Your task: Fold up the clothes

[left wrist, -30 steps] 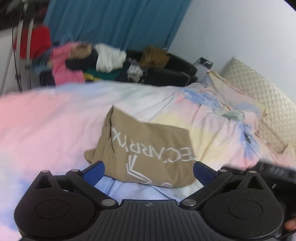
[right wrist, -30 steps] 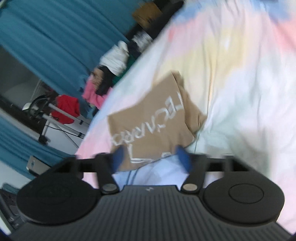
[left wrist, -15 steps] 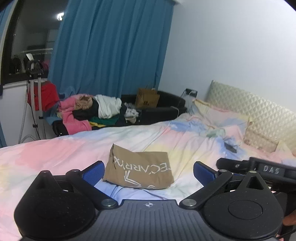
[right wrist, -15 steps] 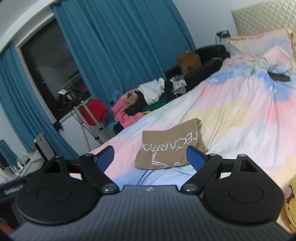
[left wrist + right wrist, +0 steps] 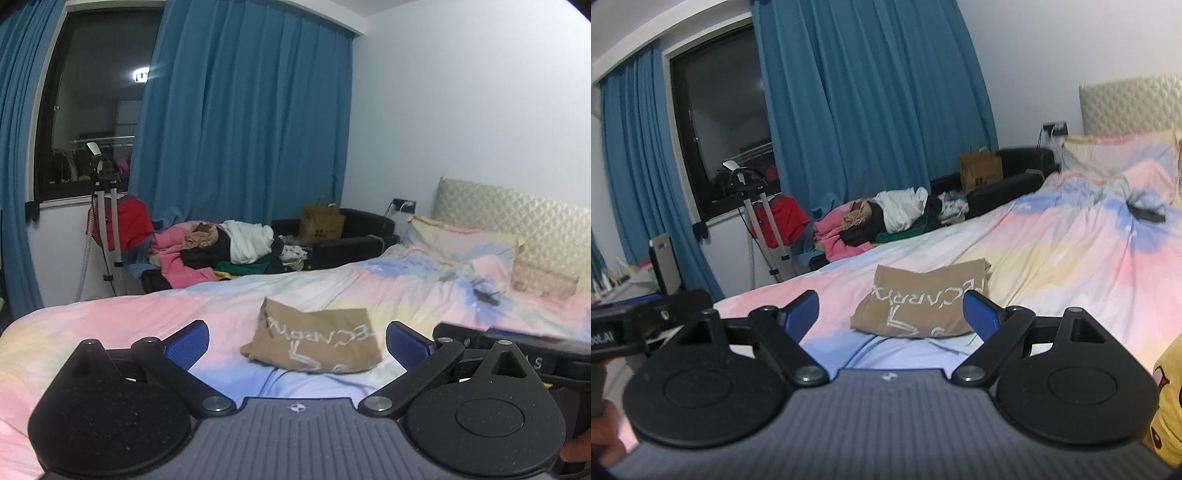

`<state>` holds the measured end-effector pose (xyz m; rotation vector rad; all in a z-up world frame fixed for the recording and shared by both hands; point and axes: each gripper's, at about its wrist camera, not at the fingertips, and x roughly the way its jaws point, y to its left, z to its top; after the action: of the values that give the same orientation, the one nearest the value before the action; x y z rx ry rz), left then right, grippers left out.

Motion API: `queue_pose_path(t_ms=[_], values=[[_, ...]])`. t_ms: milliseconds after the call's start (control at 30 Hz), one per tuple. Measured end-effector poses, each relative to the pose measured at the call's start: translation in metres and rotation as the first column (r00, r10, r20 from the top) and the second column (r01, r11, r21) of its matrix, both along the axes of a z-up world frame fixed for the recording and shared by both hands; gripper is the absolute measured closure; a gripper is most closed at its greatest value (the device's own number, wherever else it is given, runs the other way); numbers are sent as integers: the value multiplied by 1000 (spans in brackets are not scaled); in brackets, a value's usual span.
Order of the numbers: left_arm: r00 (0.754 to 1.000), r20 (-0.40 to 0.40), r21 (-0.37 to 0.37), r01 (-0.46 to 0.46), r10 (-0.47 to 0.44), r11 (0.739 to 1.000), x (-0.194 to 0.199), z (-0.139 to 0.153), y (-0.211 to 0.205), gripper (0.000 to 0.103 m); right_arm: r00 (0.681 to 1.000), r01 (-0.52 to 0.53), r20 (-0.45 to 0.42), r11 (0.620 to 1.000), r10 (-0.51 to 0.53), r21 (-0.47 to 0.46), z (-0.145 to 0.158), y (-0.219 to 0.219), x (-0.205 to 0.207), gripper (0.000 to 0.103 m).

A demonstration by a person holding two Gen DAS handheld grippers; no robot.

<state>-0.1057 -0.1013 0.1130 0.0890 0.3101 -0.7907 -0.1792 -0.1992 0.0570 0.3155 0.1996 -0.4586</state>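
Folded tan garment point(image 5: 314, 341), left wrist view: it lies on the pastel bedspread point(image 5: 110, 325) straight ahead of the left gripper point(image 5: 297, 341), clear of its wide, empty jaws, long axis running left to right, with white lettering partly legible as "ECARRY" seen inverted. Right wrist view: the same garment point(image 5: 923, 302) lies just beyond the right gripper point(image 5: 890, 314), whose jaws also stand wide and empty; neither gripper is evidently nearer.

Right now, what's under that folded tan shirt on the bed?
The folded tan shirt lies on the pastel duvet. A thin dark cord emerges near its front edge; whatever else is underneath is covered.
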Motion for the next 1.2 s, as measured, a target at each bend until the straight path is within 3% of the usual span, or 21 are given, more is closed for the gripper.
queue_pose_path(t_ms=[400,1200], values=[[997,-58,17,-45,45,999,28,-52,-2,0,999,16,-45,996,-20,-87,-44,14,25,17],[996,-53,32,-66,67,997,28,-61,3,0,993,66,-87,992,-75,-108,-49,20,24,17]])
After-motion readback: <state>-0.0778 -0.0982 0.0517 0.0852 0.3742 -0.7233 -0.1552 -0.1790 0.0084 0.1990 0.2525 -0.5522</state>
